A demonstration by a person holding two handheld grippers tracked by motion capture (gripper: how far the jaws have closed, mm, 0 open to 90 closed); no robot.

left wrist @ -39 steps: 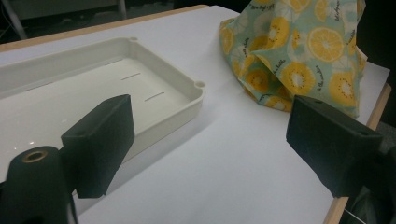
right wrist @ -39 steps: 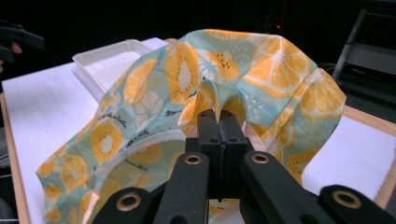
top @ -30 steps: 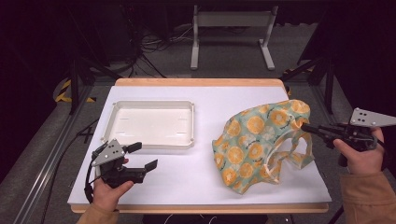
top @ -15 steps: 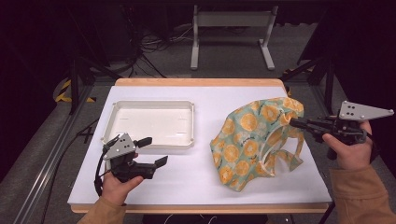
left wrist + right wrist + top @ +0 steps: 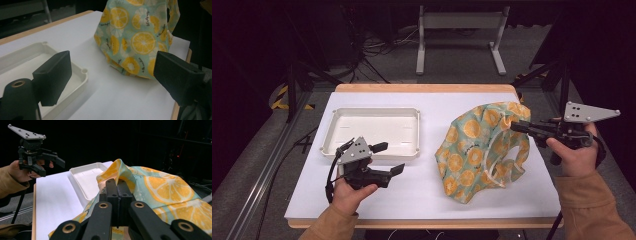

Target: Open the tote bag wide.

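Lemon-print cloth bag pinched up at right of centre on the table

Our right gripper [image 5: 518,127] pinches the bag [image 5: 477,150] by a thin fold that could slip free; our left gripper [image 5: 390,158], spread and empty, hovers beside the white tray [image 5: 372,131].

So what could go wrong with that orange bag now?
The right gripper pinches just one top edge of the bag, so the cloth might slip out and flop down. The bag's white handle hangs loose and could snag. The left gripper is open near the white tray and might bump it.
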